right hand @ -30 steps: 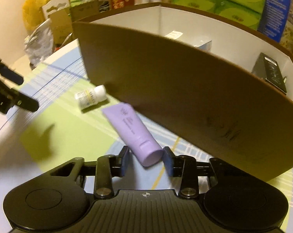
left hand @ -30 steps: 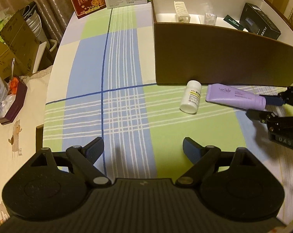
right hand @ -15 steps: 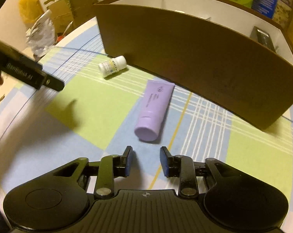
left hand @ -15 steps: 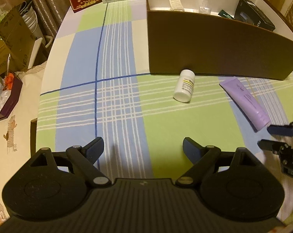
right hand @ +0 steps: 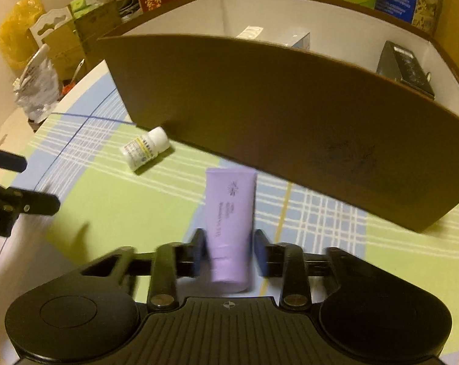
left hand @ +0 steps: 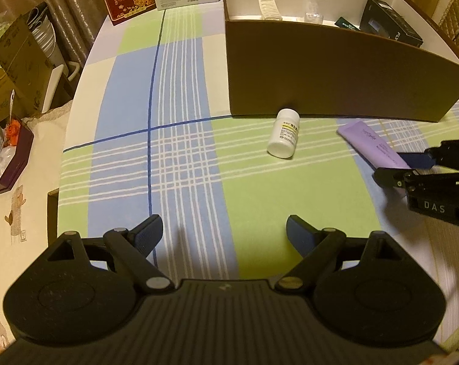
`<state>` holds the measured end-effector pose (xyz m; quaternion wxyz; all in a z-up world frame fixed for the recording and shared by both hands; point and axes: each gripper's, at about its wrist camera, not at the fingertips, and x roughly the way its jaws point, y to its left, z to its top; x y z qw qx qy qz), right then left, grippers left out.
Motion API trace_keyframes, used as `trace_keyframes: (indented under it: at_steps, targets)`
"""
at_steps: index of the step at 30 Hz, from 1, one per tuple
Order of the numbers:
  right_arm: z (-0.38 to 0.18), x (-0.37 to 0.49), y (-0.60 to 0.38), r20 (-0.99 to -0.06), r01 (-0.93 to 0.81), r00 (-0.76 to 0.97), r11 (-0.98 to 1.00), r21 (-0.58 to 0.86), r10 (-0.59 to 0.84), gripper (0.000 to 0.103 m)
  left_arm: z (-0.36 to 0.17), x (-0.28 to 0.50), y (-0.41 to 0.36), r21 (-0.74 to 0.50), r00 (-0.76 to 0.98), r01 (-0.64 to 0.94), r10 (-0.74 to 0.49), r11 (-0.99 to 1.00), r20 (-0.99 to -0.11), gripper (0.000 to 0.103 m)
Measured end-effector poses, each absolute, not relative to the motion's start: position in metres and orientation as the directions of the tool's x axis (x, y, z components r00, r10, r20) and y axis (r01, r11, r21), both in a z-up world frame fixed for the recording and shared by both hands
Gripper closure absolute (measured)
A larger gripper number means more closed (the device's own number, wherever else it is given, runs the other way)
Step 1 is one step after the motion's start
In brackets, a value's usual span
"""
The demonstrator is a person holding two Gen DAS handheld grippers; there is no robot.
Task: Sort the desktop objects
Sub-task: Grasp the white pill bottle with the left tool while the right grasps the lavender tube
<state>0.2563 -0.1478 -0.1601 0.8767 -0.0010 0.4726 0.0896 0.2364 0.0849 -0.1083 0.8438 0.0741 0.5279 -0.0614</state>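
On the checked cloth of the desk [left hand: 174, 97], the left tool [left hand: 222, 232] hangs over bare fabric with its jaws wide apart and nothing between them, apparently kept clear of the work. Right of it, the white pill bottle [left hand: 284, 133] lies on its side just beside the front wall of the brown cardboard box [left hand: 335, 70], probably waiting its turn for sorting. Further right, the purple tube [right hand: 231, 213] lies flat, cap end toward the right tool [right hand: 227, 251]. That tool's jaws have just been closing and now flank the cap end narrowly; motion blur hides whether the pads press yet. The box already holds a black carton [left hand: 387, 22], so it is judged the destination
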Motion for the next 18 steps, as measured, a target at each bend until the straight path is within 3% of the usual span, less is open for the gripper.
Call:
trace_keyframes:
  at_steps: [12, 18]
  targets:
    - [-0.153, 0.215, -0.191, -0.846, 0.085, 0.533, 0.995, 0.058, 0.004, 0.074, -0.115, 0.252, 0.063, 0.018, 0.472, 0.300, -0.132, 0.954, -0.872, 0.018]
    - [-0.150, 0.197, -0.219, -0.850, 0.198, 0.524, 0.979, 0.049, -0.064, 0.074, -0.124, 0.274, 0.046, 0.004, 0.490, 0.384, -0.201, 0.923, -0.848, 0.030]
